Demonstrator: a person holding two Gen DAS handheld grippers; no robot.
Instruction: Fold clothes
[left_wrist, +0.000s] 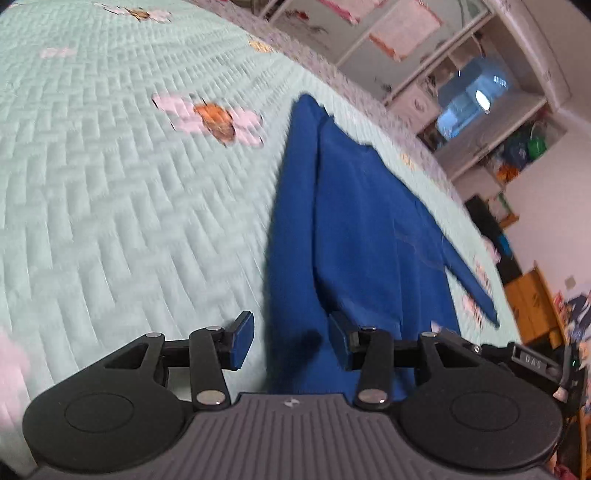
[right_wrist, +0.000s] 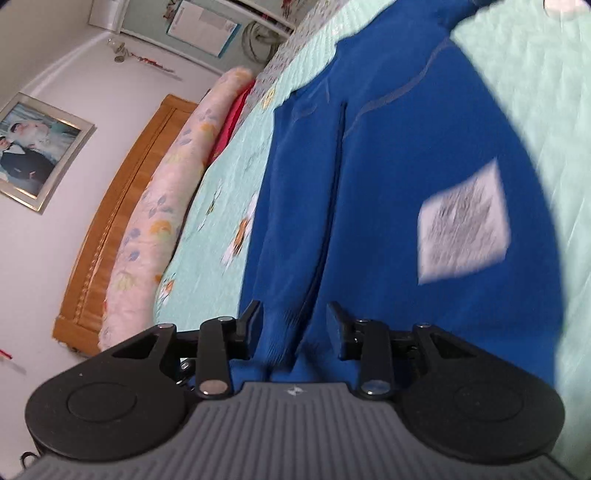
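Left gripper (left_wrist: 291, 341): jaws spread, nothing pinched; blue cloth shows in the gap between the pads but neither pad presses on it. Right gripper (right_wrist: 293, 325): jaws also spread, pads apart over blue fabric, no grip visible (frame is motion-blurred, so fine contact is hard to read).

Blue garment (left_wrist: 354, 229) lies on the mint quilted bedspread (left_wrist: 110, 206). In the left wrist view it runs as a long strip away from the tongs toward the far edge of the bed, with one layer folded over another along a lengthwise edge and a narrow piece, sleeve-like, sticking out to the right. In the right wrist view the same blue garment (right_wrist: 388, 192) fills the middle, with a lengthwise crease, curved seam lines near the far end, and a white printed label (right_wrist: 463, 225) on its upper surface, text unreadable.

Bedspread has a pink flower patch (left_wrist: 210, 118) with an orange centre, just left of the garment, not touching.

Background, right wrist view: floral pillow (right_wrist: 166, 206) along the wooden headboard (right_wrist: 122, 206), something red tucked beside the pillow, a framed photo (right_wrist: 33, 151) on the wall. Left wrist view: white shelving (left_wrist: 476, 92) beyond the bed, holding cluttered items.
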